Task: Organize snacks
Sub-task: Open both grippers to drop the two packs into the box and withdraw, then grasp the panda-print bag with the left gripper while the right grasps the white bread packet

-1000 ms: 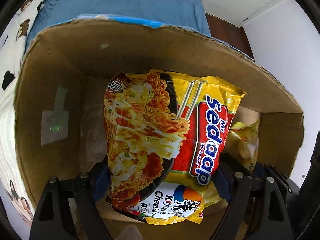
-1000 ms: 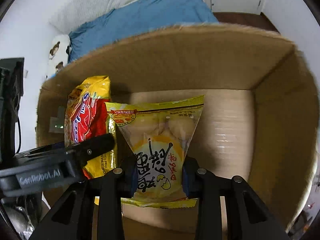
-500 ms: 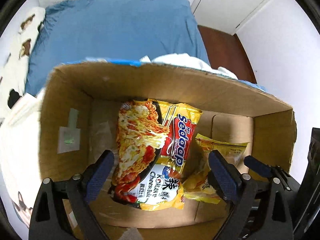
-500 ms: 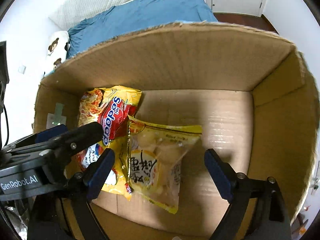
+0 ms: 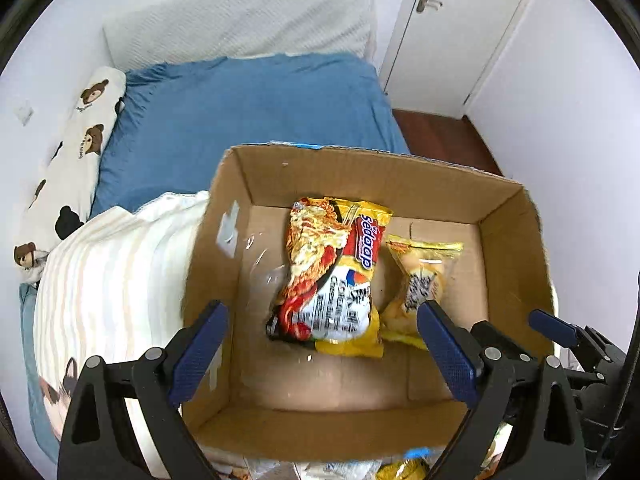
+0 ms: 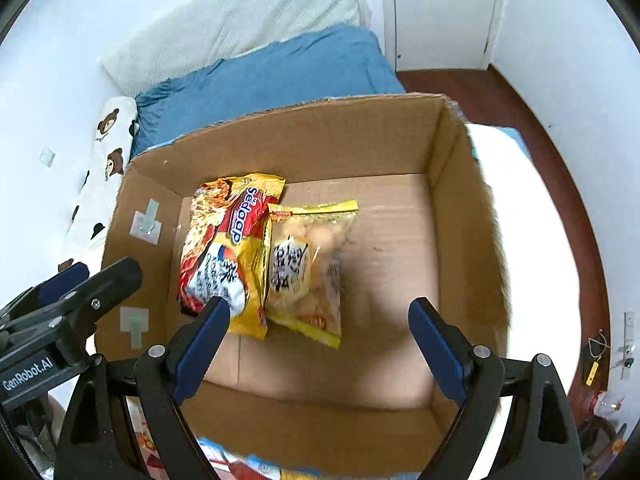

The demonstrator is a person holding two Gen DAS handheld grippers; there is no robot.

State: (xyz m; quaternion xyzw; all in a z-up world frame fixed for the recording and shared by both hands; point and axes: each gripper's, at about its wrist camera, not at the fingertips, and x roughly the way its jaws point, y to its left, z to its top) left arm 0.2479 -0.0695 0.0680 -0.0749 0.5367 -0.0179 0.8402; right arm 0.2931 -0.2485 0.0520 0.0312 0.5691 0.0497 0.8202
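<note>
**Two packs in the box, both grippers free for the next pick**

The noodle pack (image 5: 334, 276) lies flat on the floor of the box (image 5: 256, 184), toward its left half as we look in; the yellow snack bag (image 5: 420, 280) lies just beside it on the right, its edge touching or slightly overlapping the noodle pack in the right wrist view; the rest of the box floor to the right is bare cardboard. We judge the placing of these two as done and the step in hand as the reach for more snacks.

Our left gripper (image 5: 320, 352) hangs above the near side of the box with its jaws spread wide and nothing between them; our right gripper (image 6: 320, 344) is likewise released and empty, its blue pads clear of both packs.

To do the next step well, we lift clear of the near wall so no finger catches the rim; we take each new pack by its middle, not by a crimped end, since these bags are slippery and soft; we fill the bare right side next, laying packs flat and parallel. A few wrappers show at the bottom edge of both views, below the box; what they are we cannot tell. The box sits on bedding (image 5: 120, 280), so a hard push may tip it.
</note>
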